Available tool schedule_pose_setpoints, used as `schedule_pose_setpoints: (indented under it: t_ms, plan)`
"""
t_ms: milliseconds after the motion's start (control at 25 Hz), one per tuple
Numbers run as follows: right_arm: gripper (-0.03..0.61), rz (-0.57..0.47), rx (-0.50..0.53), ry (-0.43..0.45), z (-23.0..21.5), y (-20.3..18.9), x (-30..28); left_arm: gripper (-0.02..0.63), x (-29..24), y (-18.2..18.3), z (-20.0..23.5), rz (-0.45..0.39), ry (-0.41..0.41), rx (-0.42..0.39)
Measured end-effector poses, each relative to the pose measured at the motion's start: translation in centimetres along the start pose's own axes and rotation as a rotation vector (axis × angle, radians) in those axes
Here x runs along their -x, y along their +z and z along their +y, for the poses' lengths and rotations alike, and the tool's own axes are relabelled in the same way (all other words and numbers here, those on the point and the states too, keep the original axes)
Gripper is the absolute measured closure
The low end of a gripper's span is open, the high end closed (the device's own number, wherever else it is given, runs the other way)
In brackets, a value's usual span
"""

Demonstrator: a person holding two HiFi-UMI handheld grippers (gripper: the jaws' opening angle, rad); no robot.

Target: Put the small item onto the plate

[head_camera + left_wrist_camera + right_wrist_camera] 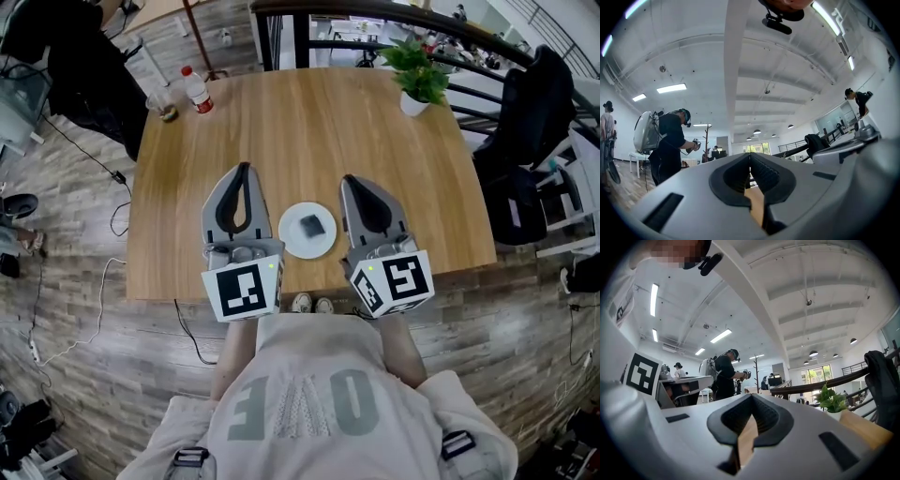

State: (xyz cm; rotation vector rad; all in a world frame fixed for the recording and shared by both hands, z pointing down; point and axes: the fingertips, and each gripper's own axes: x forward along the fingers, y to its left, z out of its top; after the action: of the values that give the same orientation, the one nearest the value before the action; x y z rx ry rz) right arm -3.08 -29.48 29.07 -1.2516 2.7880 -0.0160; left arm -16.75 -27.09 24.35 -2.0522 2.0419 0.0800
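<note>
A white plate (pixel 292 242) lies near the front edge of the wooden table (pixel 300 122). A small dark square item (pixel 311 226) rests on it. My left gripper (pixel 246 169) stands just left of the plate, shut, with nothing between its jaws. Just right of the plate my right gripper (pixel 348 180) is shut too and holds nothing. Both point away from me, level with each other. In the left gripper view the left gripper (pixel 750 156) shows its pads pressed together. The right gripper view shows the right gripper (pixel 753 397) closed the same way.
A potted green plant (pixel 418 73) stands at the table's far right corner. A plastic bottle (pixel 197 89) and a glass (pixel 163 103) sit at the far left corner. Black chairs (pixel 530 141) stand to the right. A railing (pixel 394 14) runs behind the table. People stand far off.
</note>
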Motion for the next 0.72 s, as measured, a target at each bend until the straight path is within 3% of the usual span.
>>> schedule_pose_setpoints:
  t_ms: [360,720]
  plan:
    - [0.56,-0.013,-0.031,0.017,0.1,0.3,-0.1,0.604,0.3,0.6,-0.5,-0.031,-0.057,0.089]
    - [0.561,-0.02,0.015,0.035,0.1,1.1,-0.3,0.606,0.0,0.2,-0.5,-0.004,-0.052,0.059]
